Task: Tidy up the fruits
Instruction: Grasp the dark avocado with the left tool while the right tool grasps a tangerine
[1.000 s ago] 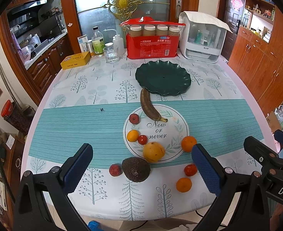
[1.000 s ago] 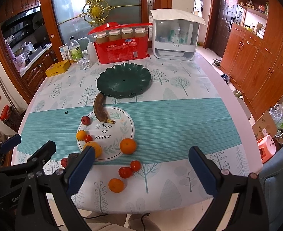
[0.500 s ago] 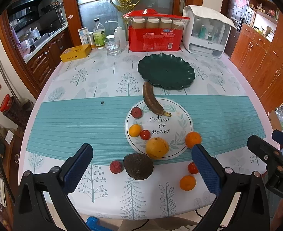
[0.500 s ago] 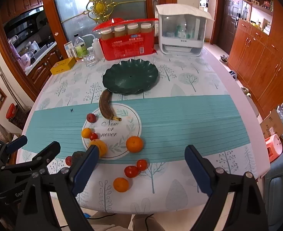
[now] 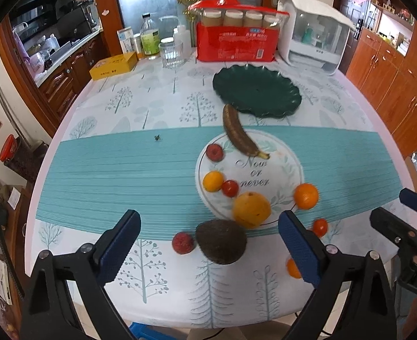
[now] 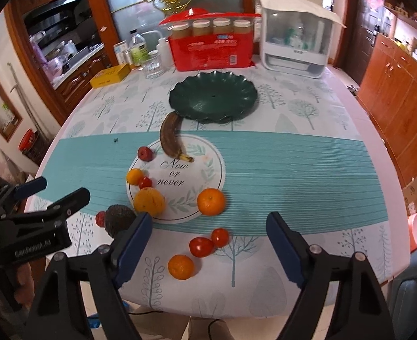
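We reach down for the first fruits

Our left gripper (image 5: 208, 243) is wide apart and starting to close, with the avocado (image 5: 221, 240) in the gap but not touched yet. Our right gripper (image 6: 208, 243) is closing too, over two tomatoes (image 6: 207, 243) and a small orange (image 6: 180, 266), holding nothing. All the fruit lies loose on the table (image 6: 307, 170), and the green plate (image 6: 212, 96) past the banana (image 6: 171, 137) has nothing on it. Next, we think, each gripper must drop lower, pinch one fruit softly, and carry it to the plate.
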`<state>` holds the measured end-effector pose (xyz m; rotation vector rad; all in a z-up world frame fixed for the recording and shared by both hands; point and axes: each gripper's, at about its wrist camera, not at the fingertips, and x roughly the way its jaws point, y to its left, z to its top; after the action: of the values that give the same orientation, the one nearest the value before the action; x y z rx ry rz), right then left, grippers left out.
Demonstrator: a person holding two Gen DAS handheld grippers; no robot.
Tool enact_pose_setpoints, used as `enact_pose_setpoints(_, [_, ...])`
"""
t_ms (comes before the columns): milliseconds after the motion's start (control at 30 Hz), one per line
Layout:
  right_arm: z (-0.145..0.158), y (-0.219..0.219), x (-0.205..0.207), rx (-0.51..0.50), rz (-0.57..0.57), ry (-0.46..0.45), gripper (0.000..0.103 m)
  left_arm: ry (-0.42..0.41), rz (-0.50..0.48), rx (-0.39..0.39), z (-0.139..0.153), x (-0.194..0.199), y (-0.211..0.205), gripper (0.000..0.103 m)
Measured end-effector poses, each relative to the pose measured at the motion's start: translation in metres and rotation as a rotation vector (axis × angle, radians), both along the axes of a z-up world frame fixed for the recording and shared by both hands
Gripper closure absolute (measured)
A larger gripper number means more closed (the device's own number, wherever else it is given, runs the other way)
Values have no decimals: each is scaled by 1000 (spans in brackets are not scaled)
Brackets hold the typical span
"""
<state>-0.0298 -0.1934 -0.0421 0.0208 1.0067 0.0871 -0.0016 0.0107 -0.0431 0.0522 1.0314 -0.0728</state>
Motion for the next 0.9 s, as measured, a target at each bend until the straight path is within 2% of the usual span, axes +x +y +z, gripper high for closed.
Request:
enact_pose_setpoints(200, [-34,7,0,10,82,76,22,63,-31,-11,-34,8,21,6])
enact_pose_setpoints(333, [-61,13,-1,34,144,153,27,100,-70,-48,-59,14,30,6])
enact_pose_setpoints(533, [-94,23,-3,54,207,242,39,176,-105,-58,-93,20,28,8])
enact_pose_setpoints(633, [-108,27,-3,61,225,286,40,182,-130,-74,-102,19,25,10])
enact_pose_setpoints(767, [-122,32,-1,77,246,322,42,171,-223,-30,-104,19,7,10])
enact_pose_setpoints(900, [-132,37,1,74,263,345,53,176,-330,11,-107,22,-13,10])
